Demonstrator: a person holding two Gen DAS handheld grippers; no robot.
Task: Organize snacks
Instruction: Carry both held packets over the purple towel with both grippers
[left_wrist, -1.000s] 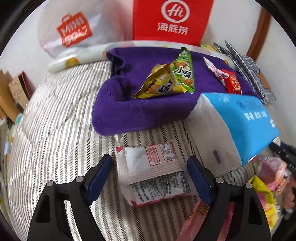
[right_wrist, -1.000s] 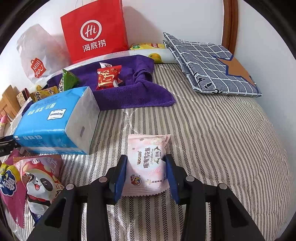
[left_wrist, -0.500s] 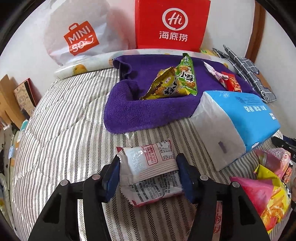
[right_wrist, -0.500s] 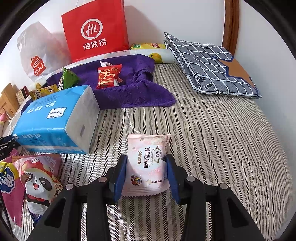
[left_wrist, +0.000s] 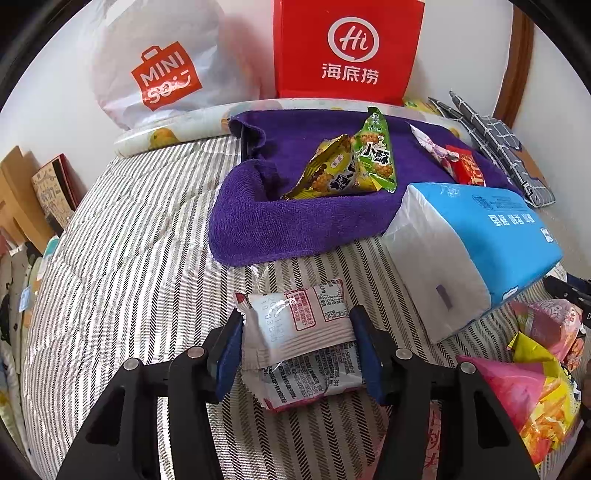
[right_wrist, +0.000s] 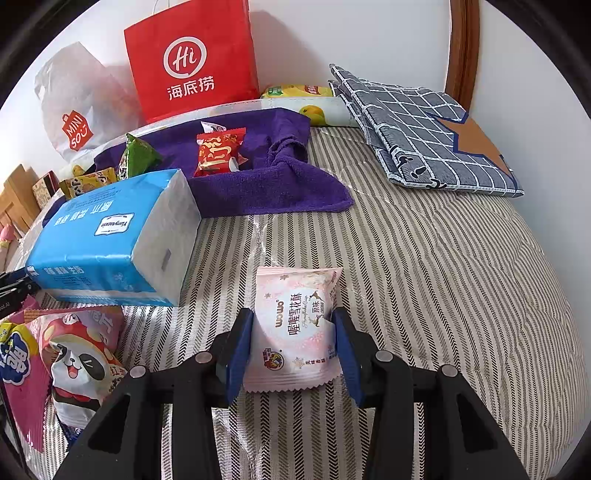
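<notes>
A: Left tongs (left_wrist: 297, 349): jaws closing, the white snack packet (left_wrist: 299, 339) between them, pads at its two side edges. Right tongs (right_wrist: 293, 349): narrow, clamped on the pink snack packet (right_wrist: 295, 328). Both packets lie on the striped bed (right_wrist: 443, 258), toward its near edge.

B: Handling, as judged: light, soft, slick film wrappers, contents probably crumbly. Best taken across the padded middle, not the crimped end seals; a gentle squeeze should do.

A: View differences. The left wrist camera shows the purple towel (left_wrist: 295, 221) with green (left_wrist: 375, 158) and yellow (left_wrist: 328, 170) packets. Only the right wrist camera shows the panda bag (right_wrist: 81, 362) beside the blue tissue pack (right_wrist: 110, 240) and the checked cloth (right_wrist: 424, 129) at the far right corner.
</notes>
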